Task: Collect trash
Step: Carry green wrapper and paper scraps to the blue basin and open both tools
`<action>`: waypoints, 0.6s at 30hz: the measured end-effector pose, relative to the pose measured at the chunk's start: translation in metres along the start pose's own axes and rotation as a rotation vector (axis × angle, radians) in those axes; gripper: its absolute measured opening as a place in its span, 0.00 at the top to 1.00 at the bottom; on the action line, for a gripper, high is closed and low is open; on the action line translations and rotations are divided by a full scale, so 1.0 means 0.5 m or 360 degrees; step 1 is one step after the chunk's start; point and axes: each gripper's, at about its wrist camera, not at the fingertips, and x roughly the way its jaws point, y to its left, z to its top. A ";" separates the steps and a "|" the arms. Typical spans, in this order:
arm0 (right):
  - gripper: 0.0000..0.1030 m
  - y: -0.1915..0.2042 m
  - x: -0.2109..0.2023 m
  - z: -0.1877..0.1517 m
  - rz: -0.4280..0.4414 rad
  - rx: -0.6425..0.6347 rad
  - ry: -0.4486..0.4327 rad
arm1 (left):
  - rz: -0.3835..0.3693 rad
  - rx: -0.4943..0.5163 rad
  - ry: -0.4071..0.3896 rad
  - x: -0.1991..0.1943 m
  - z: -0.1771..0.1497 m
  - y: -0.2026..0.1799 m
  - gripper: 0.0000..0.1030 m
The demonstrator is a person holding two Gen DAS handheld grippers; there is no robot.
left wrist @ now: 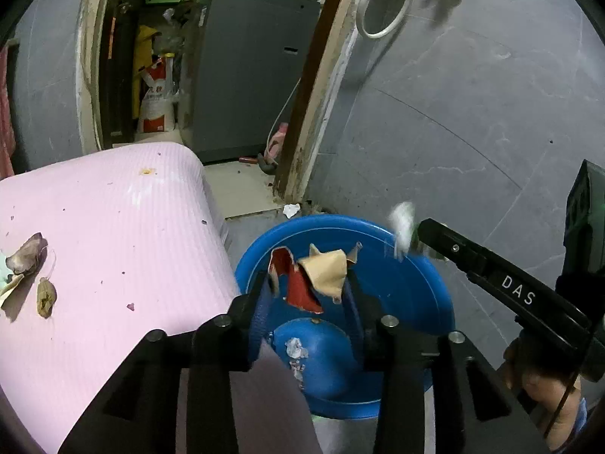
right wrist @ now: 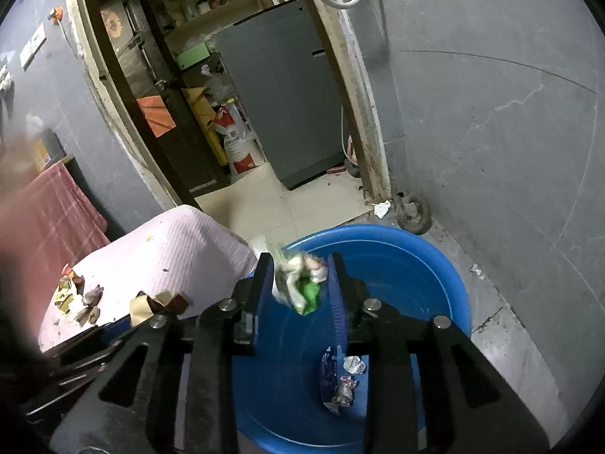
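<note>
Left claw (left wrist: 308,283) is part open over the blue basin (left wrist: 427,287) at lower centre; red-and-tan paper scrap (left wrist: 314,276) sits loose between its fingers. Right claw (right wrist: 300,283) is likewise apart, white-green crumpled wrapper (right wrist: 302,280) blurred between fingers. More scraps (left wrist: 41,287) lie on the pink desk (left wrist: 113,227), left.
</note>
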 end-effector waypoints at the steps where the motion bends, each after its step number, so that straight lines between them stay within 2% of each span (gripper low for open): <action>1: 0.69 0.000 -0.001 0.000 -0.0002 0.0000 -0.0003 | 0.0001 -0.0008 -0.0006 -0.002 0.001 0.002 0.65; 8: 0.58 0.007 -0.011 0.001 -0.0017 -0.0015 -0.0056 | -0.0005 -0.0060 -0.0040 -0.021 0.006 0.014 0.60; 15: 0.43 0.016 -0.043 0.012 -0.0040 -0.0042 -0.0214 | 0.0011 -0.0114 -0.0126 -0.057 0.014 0.026 0.49; 18: 0.37 0.024 -0.060 0.014 -0.0049 -0.0052 -0.0300 | 0.0013 -0.0138 -0.0164 -0.076 0.022 0.032 0.49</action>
